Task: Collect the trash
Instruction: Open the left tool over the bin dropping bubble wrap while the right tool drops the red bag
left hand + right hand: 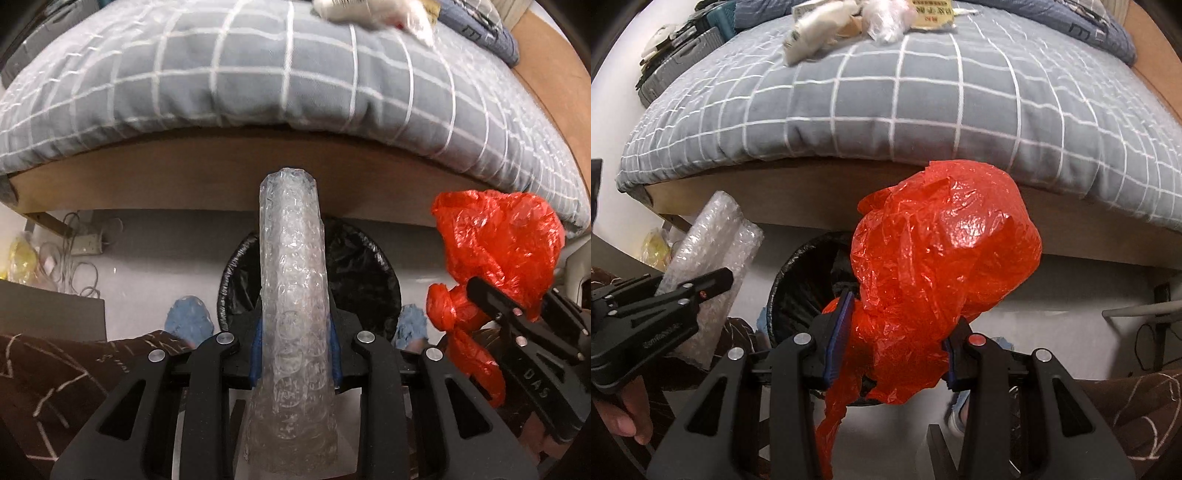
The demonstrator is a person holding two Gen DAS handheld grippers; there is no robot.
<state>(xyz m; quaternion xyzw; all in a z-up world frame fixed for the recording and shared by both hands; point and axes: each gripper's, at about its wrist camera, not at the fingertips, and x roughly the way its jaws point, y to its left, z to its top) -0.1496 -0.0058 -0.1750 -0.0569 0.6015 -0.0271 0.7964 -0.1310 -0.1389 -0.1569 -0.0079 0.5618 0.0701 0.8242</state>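
My left gripper is shut on a roll of clear bubble wrap that stands up between its blue pads. The roll hangs over a round bin lined with a black bag on the floor. My right gripper is shut on a crumpled red plastic bag, held above the same bin. In the left wrist view the red bag and the right gripper show at the right. In the right wrist view the bubble wrap and the left gripper show at the left.
A bed with a grey checked duvet and a wooden frame lies just beyond the bin. More white and clear wrappers lie on the bed. A power strip with cables sits on the floor at left. Blue slippers flank the bin.
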